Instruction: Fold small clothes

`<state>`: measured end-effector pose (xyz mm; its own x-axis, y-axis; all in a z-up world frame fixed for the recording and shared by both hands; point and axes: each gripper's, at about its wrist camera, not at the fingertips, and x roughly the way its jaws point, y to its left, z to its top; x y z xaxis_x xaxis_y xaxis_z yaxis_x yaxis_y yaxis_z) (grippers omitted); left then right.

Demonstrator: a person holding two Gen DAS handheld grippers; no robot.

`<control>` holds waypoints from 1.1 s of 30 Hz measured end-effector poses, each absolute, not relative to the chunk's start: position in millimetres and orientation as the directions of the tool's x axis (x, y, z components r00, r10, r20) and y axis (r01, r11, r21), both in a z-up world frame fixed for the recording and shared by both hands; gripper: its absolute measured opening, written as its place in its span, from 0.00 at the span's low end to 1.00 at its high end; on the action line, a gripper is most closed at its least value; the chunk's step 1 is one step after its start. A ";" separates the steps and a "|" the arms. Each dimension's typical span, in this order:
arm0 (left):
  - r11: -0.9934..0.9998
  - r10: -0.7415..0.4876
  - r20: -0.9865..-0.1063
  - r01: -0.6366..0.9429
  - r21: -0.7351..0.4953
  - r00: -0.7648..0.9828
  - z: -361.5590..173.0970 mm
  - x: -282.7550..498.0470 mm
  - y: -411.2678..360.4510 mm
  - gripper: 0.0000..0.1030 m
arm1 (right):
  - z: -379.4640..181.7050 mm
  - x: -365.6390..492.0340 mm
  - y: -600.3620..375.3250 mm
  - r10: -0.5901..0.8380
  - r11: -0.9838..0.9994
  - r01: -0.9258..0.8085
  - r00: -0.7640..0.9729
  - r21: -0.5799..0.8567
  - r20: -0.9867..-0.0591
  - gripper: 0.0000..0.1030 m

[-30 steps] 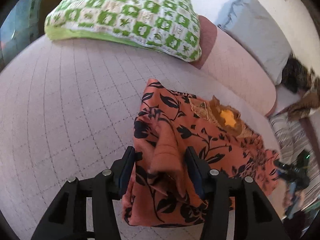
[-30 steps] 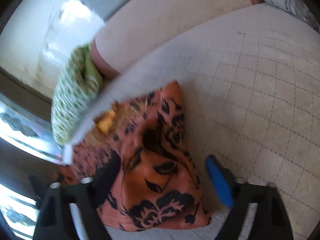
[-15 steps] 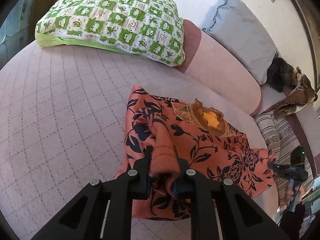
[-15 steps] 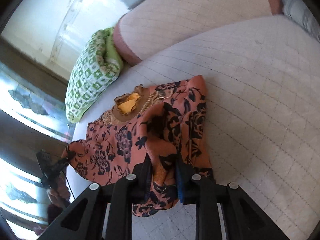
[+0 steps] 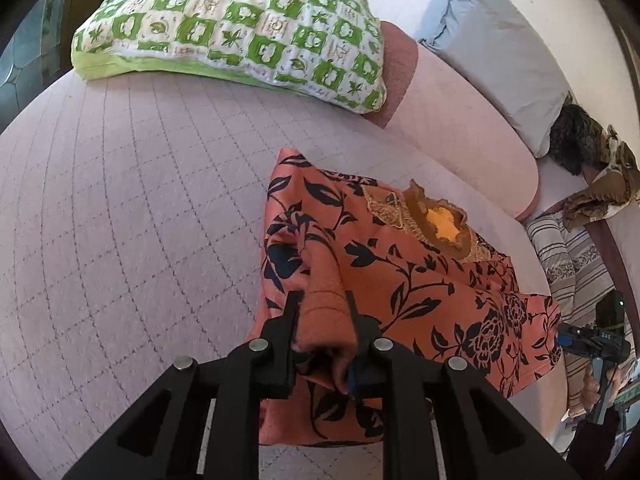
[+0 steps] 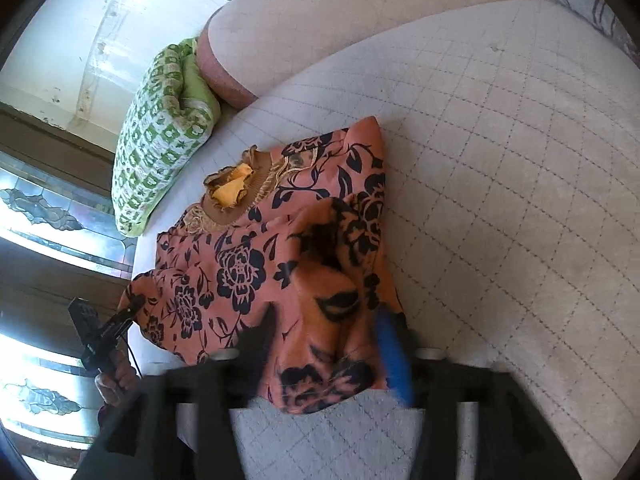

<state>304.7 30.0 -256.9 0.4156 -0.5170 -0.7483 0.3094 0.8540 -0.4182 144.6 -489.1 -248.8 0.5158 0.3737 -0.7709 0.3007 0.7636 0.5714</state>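
A small orange garment with black flowers (image 5: 404, 280) lies on a pale quilted cushion (image 5: 120, 220); it has a gold-trimmed neckline with a yellow lining (image 5: 442, 226). My left gripper (image 5: 322, 312) is shut on a bunched fold at the garment's near left edge. In the right wrist view the same garment (image 6: 248, 248) lies ahead. My right gripper (image 6: 328, 328) has its jaws spread apart around a raised fold of the cloth, and the frame is blurred there.
A green-and-white patterned pillow (image 5: 240, 24) lies at the back left, also in the right wrist view (image 6: 160, 128). A pink bolster (image 5: 460, 120) and a grey pillow (image 5: 500, 48) lie behind. Striped and brown cloths (image 5: 576, 248) lie at the right.
Half a second ago both grippers were shut on folds. The right gripper's jaws have since spread apart. The left stays shut on its fold, having closed a second ago.
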 end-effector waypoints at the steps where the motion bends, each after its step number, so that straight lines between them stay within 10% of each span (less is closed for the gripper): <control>1: 0.854 -0.517 -0.746 0.308 -0.419 0.419 -256.6 303.9 30.2 0.16 | -246.7 142.3 -488.0 0.381 0.762 0.291 0.521 0.579 -0.764 0.58; 6: 0.866 -0.498 -0.741 0.305 -0.397 0.451 -252.0 299.0 30.0 0.16 | -248.0 141.1 -472.9 0.387 0.794 0.268 0.469 0.545 -0.794 0.55; 13: 0.843 -0.536 -0.700 0.333 -0.422 0.471 -240.7 295.9 32.8 0.14 | -241.5 141.9 -453.9 0.356 0.849 0.200 0.470 0.490 -0.808 0.16; 22: 0.758 -0.645 -0.628 0.257 -0.600 0.435 -234.8 333.5 43.8 0.13 | -238.7 189.1 -472.0 0.526 0.635 0.142 0.639 0.759 -0.561 0.15; 29: 0.829 -0.551 -0.713 0.186 -0.528 0.434 -232.3 413.9 24.3 0.13 | -271.8 256.2 -539.2 0.368 0.490 0.356 0.743 0.796 -0.559 0.15; 33: 0.849 -0.495 -0.724 0.092 -0.520 0.481 -246.3 444.6 22.6 0.30 | -310.2 271.0 -569.6 0.358 0.313 0.413 0.782 0.855 -0.509 0.24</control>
<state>444.6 22.6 -246.3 0.4806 -0.4952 -0.7237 0.0920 0.8492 -0.5199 271.0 -569.6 -310.2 0.7824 0.3583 -0.5094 0.4131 0.3134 0.8550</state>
